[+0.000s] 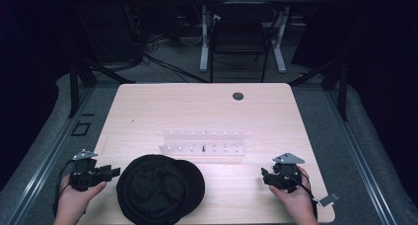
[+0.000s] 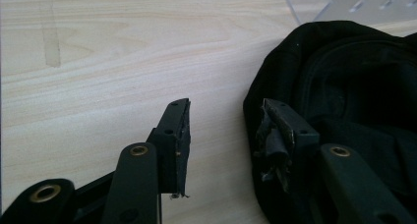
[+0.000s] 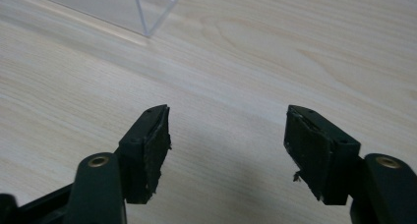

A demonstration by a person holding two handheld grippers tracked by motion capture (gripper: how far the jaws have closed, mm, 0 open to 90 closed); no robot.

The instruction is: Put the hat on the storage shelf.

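Your left gripper sits at the near left corner of the table, its jaws spread wide and holding nothing; it points toward the black cap, which lies on the near edge of the table just to that gripper's right. In the left gripper view the cap fills the right side, and the right-hand jaw stands at or just over the cap's edge while the other jaw is over bare wood; whether the pad actually touches the fabric you cannot tell. No fabric lies between the two pads. Your right gripper rests at the near right of the table, well apart from the cap, and its jaws are also apart with only bare tabletop between them, as the right gripper view shows. Beyond the cap, toward the middle of the table, stands a clear plastic rack in two rows with small pegs; its corner shows in the right gripper view. Nothing lies between your left gripper and the cap. A small dark round grommet sits near the far edge.
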